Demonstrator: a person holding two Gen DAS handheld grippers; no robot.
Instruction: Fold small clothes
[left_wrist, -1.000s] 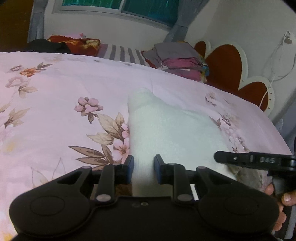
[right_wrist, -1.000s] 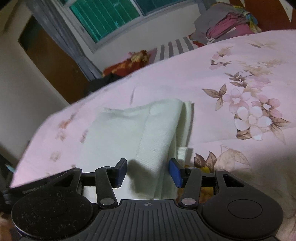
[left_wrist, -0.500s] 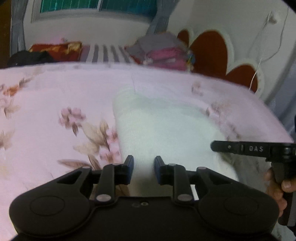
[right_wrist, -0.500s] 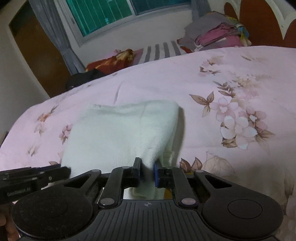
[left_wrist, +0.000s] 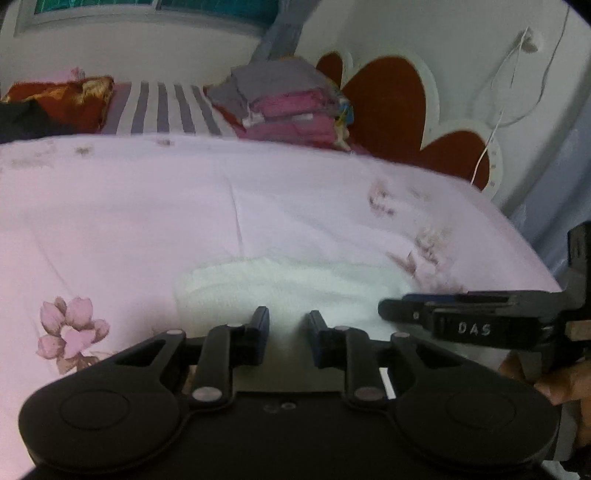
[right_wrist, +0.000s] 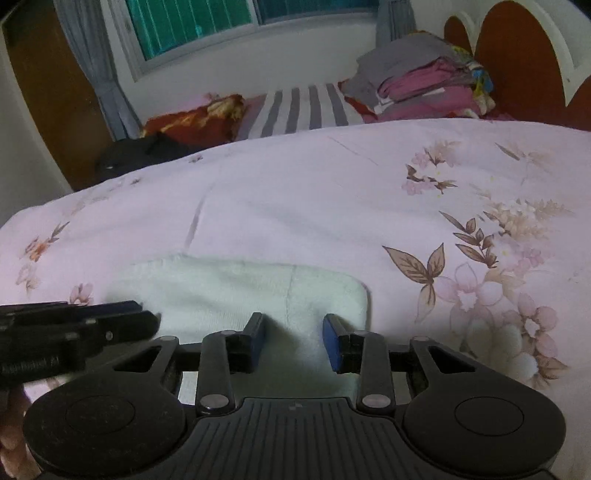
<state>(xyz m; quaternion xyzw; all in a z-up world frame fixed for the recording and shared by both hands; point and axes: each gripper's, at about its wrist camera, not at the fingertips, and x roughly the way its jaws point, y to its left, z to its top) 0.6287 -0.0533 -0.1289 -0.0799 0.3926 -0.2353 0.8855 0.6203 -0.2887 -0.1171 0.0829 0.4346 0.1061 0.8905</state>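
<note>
Bare bedspread (right_wrist: 295, 206) lies ahead (stacked clothes (right_wrist: 424, 81) crowd the far edge).

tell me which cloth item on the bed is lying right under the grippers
The white knit garment, spread flat on the floral bedspread. The pink and grey folded clothes sit stacked far off by the headboard.

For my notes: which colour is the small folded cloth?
White cloth, clearest in the right wrist view.

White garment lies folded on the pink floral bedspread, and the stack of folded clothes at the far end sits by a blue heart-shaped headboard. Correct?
Not quite: the headboard is red-brown with white trim, as the left wrist view shows. The white garment, pink floral bedspread and stack of folded clothes are right.
</note>
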